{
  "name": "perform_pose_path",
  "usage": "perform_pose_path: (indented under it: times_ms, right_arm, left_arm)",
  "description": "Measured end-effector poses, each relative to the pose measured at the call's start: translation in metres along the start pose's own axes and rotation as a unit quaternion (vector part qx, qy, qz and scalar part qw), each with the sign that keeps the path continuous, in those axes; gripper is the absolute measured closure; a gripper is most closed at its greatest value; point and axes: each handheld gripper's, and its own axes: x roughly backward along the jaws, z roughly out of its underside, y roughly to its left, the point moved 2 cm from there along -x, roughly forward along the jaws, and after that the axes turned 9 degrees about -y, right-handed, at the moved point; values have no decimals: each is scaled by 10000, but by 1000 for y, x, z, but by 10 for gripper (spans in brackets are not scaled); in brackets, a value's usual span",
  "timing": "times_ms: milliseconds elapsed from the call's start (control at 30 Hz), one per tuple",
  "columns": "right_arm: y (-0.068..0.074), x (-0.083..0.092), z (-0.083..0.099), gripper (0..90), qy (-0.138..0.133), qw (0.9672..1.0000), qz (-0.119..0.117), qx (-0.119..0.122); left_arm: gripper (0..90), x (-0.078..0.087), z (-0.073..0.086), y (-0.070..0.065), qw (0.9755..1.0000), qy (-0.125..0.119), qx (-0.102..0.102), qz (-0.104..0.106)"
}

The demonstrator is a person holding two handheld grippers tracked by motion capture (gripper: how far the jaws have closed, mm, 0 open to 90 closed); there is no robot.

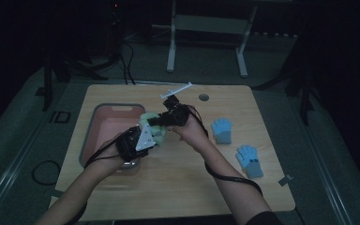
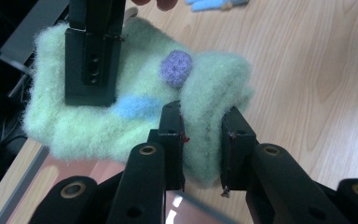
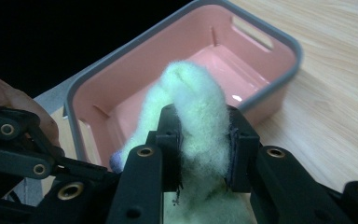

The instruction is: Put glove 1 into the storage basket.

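Note:
A fluffy light-green piece of knitwear [image 1: 151, 123] with a purple dot [image 2: 176, 68] and a blue patch hangs between both grippers, just above the right rim of the pink bin [image 1: 104, 123]. My left gripper [image 1: 138, 140] is shut on one thick fold of the green knitwear [image 2: 204, 130]. My right gripper [image 1: 161, 119] is shut on another bunch of the green fluff [image 3: 200, 126]; in the left gripper view its black jaws come down onto the cloth at the upper left. In the right gripper view the pink bin [image 3: 270, 88] lies right behind the cloth.
Two small blue gloves with grey cuffs lie on the right of the wooden table, one [image 1: 221, 130] nearer the middle, the other [image 1: 250, 161] closer to me. A white stick [image 1: 177, 89] and a round grommet [image 1: 203, 97] sit at the far edge. Cables trail from both grippers.

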Motion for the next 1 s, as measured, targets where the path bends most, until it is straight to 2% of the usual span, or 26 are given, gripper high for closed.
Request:
perform_pose_path:
  times_ms: [100,400,533,833,1000]
  right_arm:
    - [6,-11,-5,718,53,10000,-71,43]
    - [22,-44,-18,718,87,9996,-262,90]
    - [30,-60,-21,718,164,9992,-327,132]
    - [48,-89,-28,718,363,9980,-467,240]
    - [50,-99,-27,719,409,9975,-522,227]
  left_arm:
    - [746,6,7,2,10000,57,17,-51]
    - [745,27,34,13,9993,143,233,-254]
    - [745,34,46,15,9990,234,269,-284]
    - [745,50,71,18,9978,272,470,-377]
    - [745,51,78,19,9975,377,495,-342]
